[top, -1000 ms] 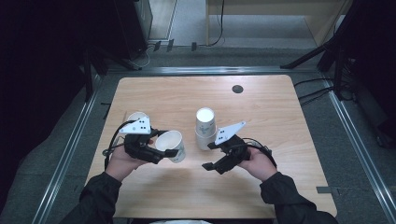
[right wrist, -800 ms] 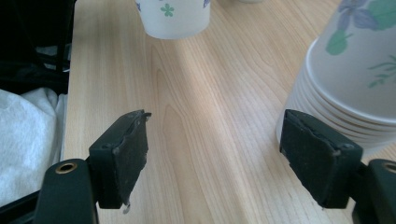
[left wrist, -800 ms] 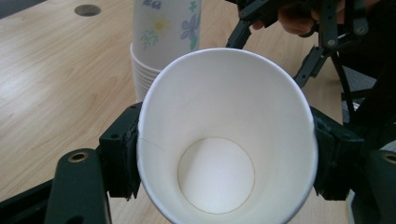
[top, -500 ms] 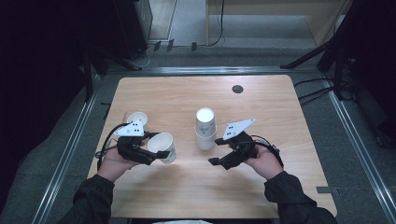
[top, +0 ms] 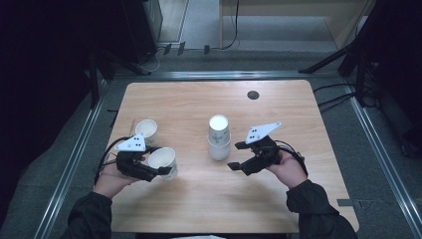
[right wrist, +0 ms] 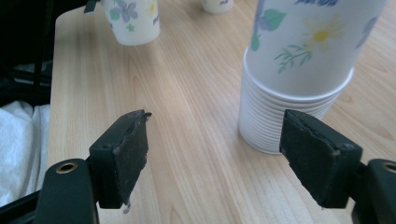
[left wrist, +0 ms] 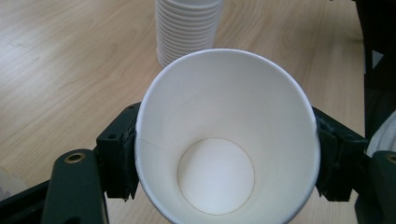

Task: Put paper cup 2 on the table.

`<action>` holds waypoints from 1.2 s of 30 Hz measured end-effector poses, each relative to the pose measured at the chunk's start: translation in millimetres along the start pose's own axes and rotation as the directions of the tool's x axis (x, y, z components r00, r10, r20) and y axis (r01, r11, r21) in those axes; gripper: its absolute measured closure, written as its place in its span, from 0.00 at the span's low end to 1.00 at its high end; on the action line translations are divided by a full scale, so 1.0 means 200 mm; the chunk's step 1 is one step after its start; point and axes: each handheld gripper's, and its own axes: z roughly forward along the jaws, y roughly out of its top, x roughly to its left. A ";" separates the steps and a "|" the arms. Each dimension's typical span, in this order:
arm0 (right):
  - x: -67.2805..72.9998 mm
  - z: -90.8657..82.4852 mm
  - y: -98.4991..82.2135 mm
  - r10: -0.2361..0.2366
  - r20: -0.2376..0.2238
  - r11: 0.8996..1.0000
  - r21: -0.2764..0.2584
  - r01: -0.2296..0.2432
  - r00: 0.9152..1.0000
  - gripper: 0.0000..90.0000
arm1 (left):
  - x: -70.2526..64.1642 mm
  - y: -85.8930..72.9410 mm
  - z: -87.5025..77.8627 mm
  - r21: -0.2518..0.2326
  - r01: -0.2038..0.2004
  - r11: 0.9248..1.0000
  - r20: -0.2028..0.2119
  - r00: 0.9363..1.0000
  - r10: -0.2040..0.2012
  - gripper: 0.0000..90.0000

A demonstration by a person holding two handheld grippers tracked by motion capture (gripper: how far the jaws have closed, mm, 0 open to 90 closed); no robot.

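1. Since a second ago, my left gripper (top: 166,171) has carried its paper cup (top: 163,161) away from the stack of cups (top: 219,138), towards the left front of the table (top: 298,199) and a bit lower. Its jaws have just been opening a little, but in the left gripper view the pads still press on both sides of the cup (left wrist: 227,135). My right gripper (top: 235,155) has drawn back slightly to the right of the stack.
2. Progress, as I judge it: one cup (top: 147,131) already stands alone at the left side of the table. A second cup is separated from the stack and held in the left gripper, but not yet put down. The stack has many cups left, so most of the work remains.
3. The held cup is tilted with its mouth up and towards the camera, and it is empty; I see only the white bottom.
4. The stack stands upside down near the middle of the table, so I cannot see inside it.
5. The standing cup at the left is open at the top; its content I cannot tell.
6. My right gripper is wide and holds nothing; the stack (right wrist: 299,70) stands just beyond its jaws, not touched.
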 end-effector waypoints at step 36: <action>0.01 0.03 0.01 -0.026 -0.005 0.999 0.031 0.026 1.000 0.27 | 0.17 -0.17 0.06 0.125 0.072 0.990 -0.107 0.993 -0.059 0.24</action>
